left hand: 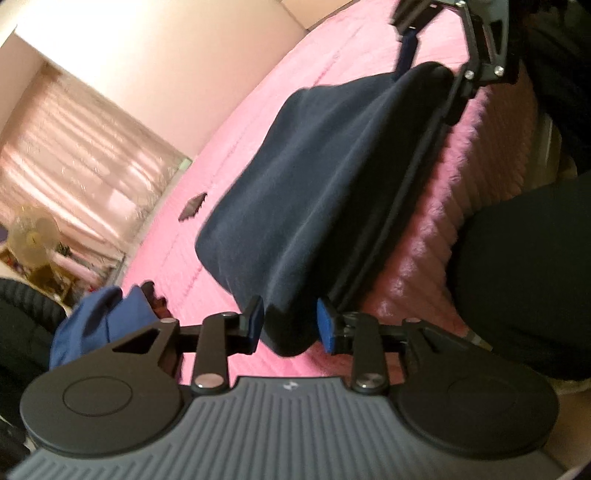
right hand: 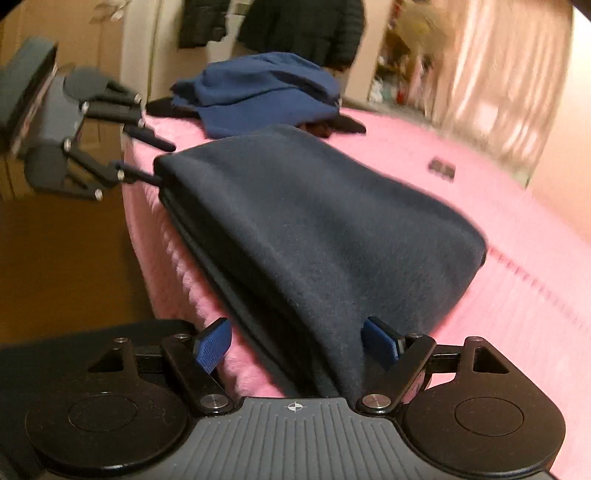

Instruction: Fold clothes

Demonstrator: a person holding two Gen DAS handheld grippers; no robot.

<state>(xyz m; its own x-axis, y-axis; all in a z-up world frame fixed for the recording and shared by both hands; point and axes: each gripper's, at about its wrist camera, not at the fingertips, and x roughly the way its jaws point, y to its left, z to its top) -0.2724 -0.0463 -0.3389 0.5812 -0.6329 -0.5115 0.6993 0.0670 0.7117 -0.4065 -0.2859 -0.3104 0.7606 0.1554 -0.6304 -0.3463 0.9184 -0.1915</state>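
A folded dark navy garment (left hand: 314,184) (right hand: 314,221) lies along the near edge of a pink bed (left hand: 258,110) (right hand: 480,184). My left gripper (left hand: 290,326) stands at one end of it, with a folded corner between its slightly parted jaws; the pads do not visibly press on it. Seen from the right wrist, the left gripper (right hand: 160,162) has its fingers spread at that far corner. My right gripper (right hand: 299,343) is wide open at the other end, with the garment's edge lying loose between the blue pads (right hand: 216,343). From the left wrist, the right gripper (left hand: 430,85) shows at the top right.
A pile of brighter blue and dark clothes (right hand: 258,92) (left hand: 99,317) sits further along the bed. A small dark object (right hand: 441,168) (left hand: 192,206) lies on the pink cover. A person in a dark jacket (right hand: 303,26) stands beyond the bed. Curtains and a fan (left hand: 33,236) are behind.
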